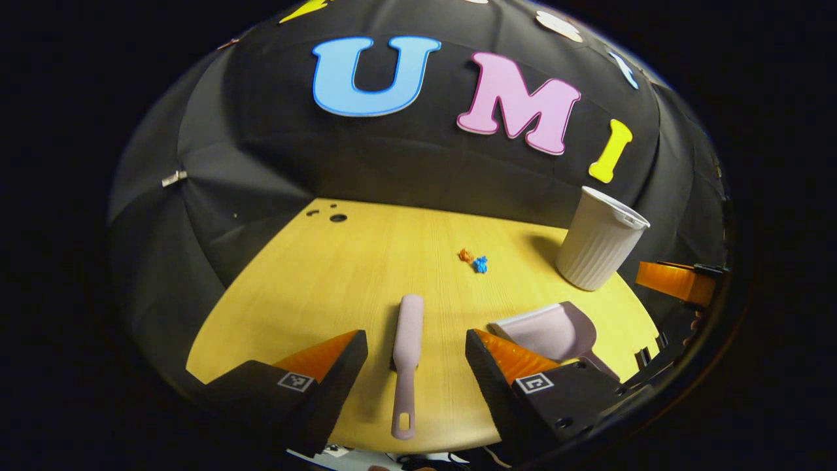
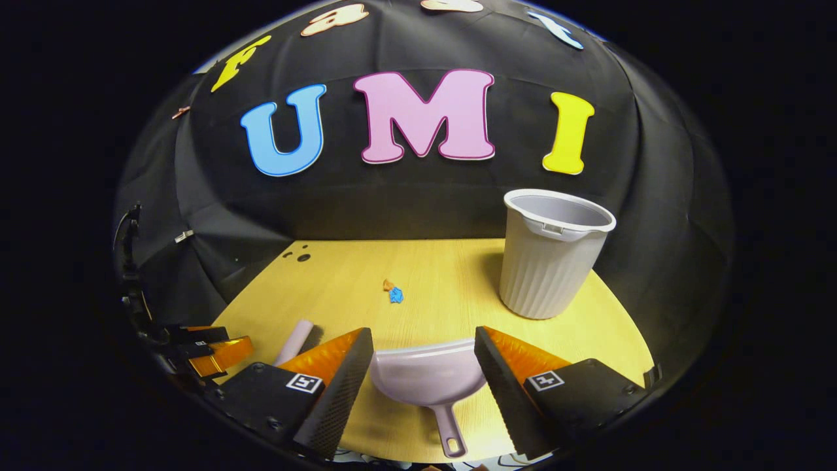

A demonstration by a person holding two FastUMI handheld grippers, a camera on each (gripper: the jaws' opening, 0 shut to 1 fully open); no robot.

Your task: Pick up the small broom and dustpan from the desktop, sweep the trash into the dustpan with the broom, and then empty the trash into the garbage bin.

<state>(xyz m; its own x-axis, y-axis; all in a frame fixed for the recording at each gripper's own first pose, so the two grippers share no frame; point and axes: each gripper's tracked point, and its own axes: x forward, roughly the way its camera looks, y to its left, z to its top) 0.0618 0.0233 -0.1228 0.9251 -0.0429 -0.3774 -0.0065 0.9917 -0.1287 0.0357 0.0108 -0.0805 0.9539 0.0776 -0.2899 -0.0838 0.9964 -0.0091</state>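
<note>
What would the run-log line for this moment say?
phase: pre-grasp | left hand-held gripper: open over broom | right hand-held gripper: open over dustpan | trash: on desk | bin: upright

The table (image 2: 444, 275) is showing pale, smooth wood grain with a soft sheen, while the broom (image 1: 407, 347) and dustpan (image 2: 428, 376) are looking like smooth matt plastic and the garbage bin (image 2: 546, 268) like ribbed plastic.

Pale pink broom (image 1: 407, 353) and dustpan (image 2: 428, 376), ribbed white bin (image 2: 549, 261).
</note>
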